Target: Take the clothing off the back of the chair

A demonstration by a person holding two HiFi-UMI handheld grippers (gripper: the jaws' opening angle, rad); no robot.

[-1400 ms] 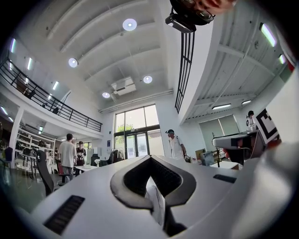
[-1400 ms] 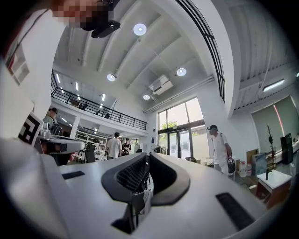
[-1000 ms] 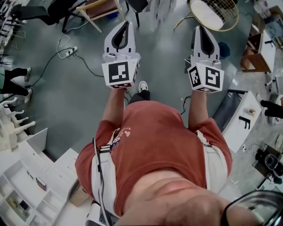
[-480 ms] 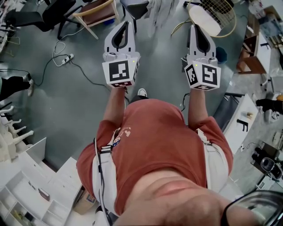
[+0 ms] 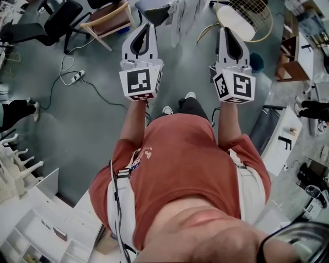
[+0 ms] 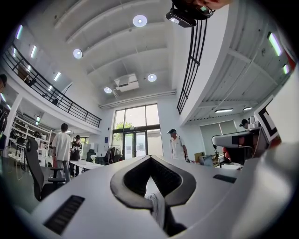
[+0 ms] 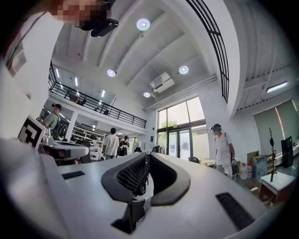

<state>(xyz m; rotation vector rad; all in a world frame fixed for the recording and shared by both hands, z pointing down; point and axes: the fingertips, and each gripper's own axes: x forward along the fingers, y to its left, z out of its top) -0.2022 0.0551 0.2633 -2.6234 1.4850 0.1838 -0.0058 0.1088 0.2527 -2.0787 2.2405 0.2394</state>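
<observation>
We hold both grippers out ahead of us over the grey floor (image 5: 87, 120). The left gripper (image 5: 145, 26) has its jaws pressed together with nothing between them, and the right gripper (image 5: 226, 31) is the same. The white clothing (image 5: 183, 14) hangs at twelve o'clock, beyond and between the two tips, just beside a dark chair (image 5: 154, 8). A wooden chair (image 5: 109, 18) stands at eleven o'clock.

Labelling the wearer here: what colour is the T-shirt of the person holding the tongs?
The T-shirt is rust red, clearest in the head view.
</observation>
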